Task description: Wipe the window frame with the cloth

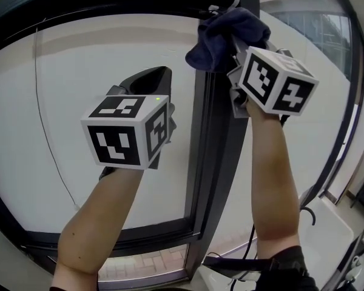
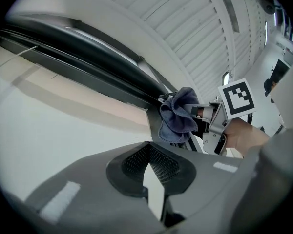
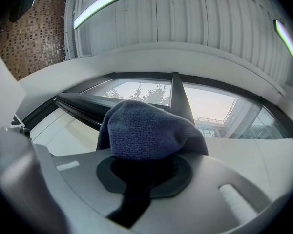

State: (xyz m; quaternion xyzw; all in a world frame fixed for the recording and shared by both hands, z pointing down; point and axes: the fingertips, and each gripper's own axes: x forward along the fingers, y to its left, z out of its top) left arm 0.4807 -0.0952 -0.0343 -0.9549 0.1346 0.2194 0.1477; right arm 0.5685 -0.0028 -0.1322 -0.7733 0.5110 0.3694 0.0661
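Observation:
A dark blue cloth (image 1: pixel 223 34) is bunched in my right gripper (image 1: pixel 235 46), which is shut on it and holds it against the dark vertical bar of the window frame (image 1: pixel 209 150), near the top. In the right gripper view the cloth (image 3: pixel 146 130) bulges out of the gripper (image 3: pixel 144 164) and hides its tips; the frame bar (image 3: pixel 178 94) rises behind it. My left gripper (image 1: pixel 155 73) is held up in front of the left pane, left of the bar, shut and empty (image 2: pixel 149 152). From there the cloth (image 2: pixel 178 116) shows against the frame (image 2: pixel 102 60).
A thin cord (image 1: pixel 45 123) hangs along the left pane. The frame's bottom rail (image 1: pixel 139 235) runs below my arms. A white sill (image 1: pixel 330 235) and a black cable (image 1: pixel 306 208) lie at lower right. Ceiling light strips (image 3: pixel 100 3) run overhead.

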